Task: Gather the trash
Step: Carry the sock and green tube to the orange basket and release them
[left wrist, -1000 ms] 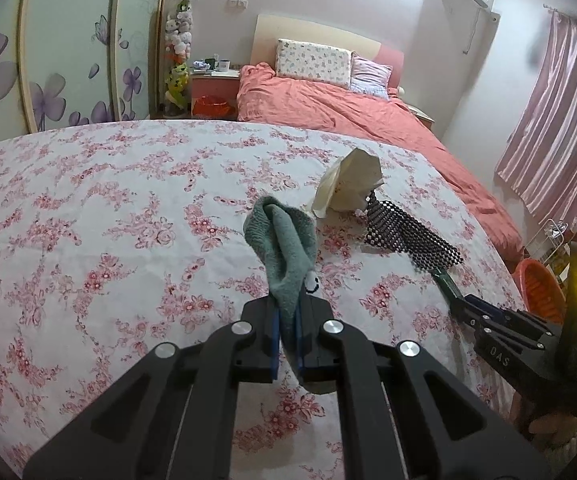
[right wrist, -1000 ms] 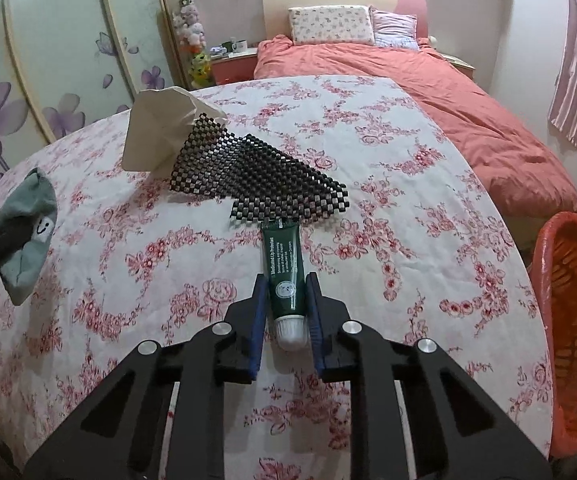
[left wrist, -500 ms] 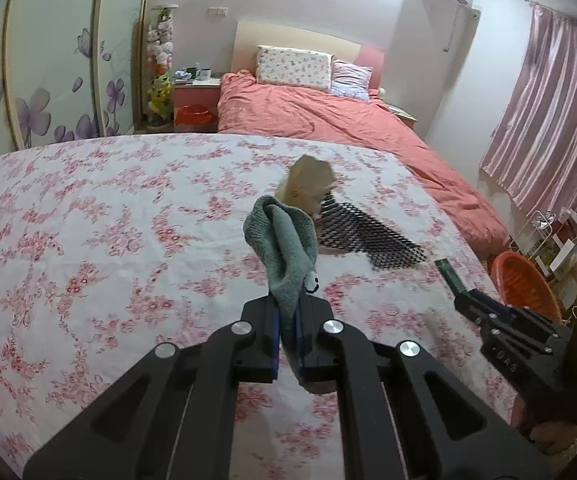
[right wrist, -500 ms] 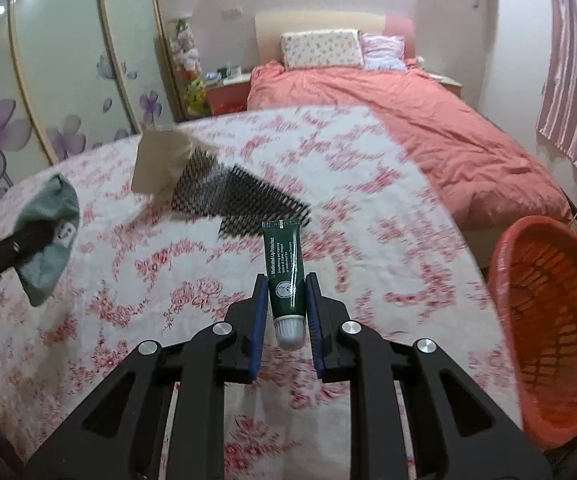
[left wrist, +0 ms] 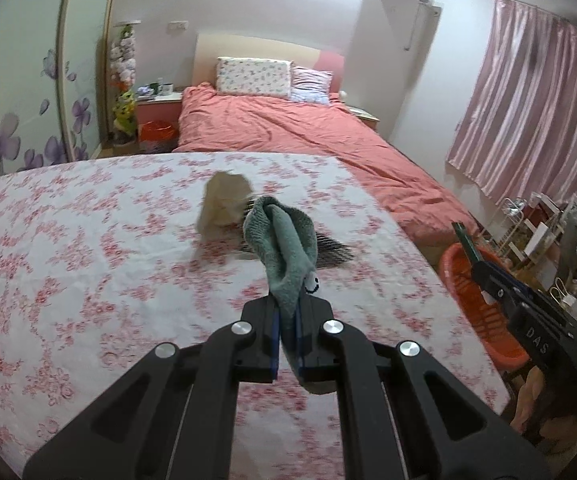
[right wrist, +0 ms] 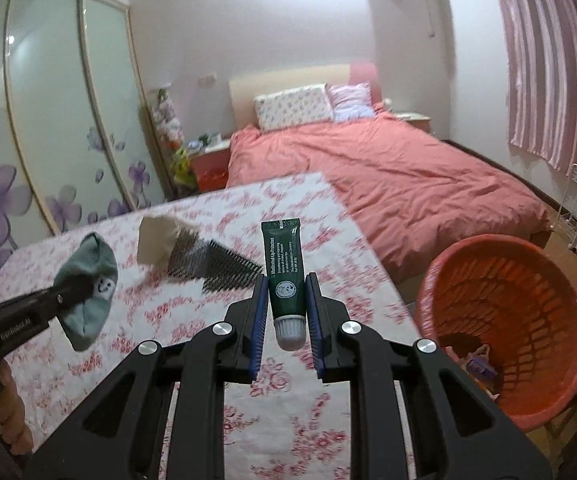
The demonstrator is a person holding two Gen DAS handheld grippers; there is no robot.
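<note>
My left gripper [left wrist: 286,314] is shut on a grey-green sock [left wrist: 284,240] and holds it above the floral tablecloth [left wrist: 88,260]. From the right wrist view the same sock [right wrist: 88,268] hangs at the left in the left gripper [right wrist: 74,290]. My right gripper [right wrist: 286,292] is shut on a dark green tube [right wrist: 284,264], cap toward the camera, above the table's right edge. An orange basket [right wrist: 488,242] stands on the floor just right of it, with some scraps at its bottom. A crumpled beige paper bag [right wrist: 156,236] and a black mesh sheet [right wrist: 212,268] lie on the table.
A bed with a coral cover [right wrist: 388,176] stands beyond the table. Sliding wardrobe doors with purple flowers [right wrist: 48,140] run along the left. A wire rack with clutter [left wrist: 544,232] and pink curtains [left wrist: 528,112] are at the right, behind the basket [left wrist: 448,258].
Both grippers have risen and swung right with their loads still held. The bag and mesh look farther off, and the orange basket has come fully into the right wrist view.
</note>
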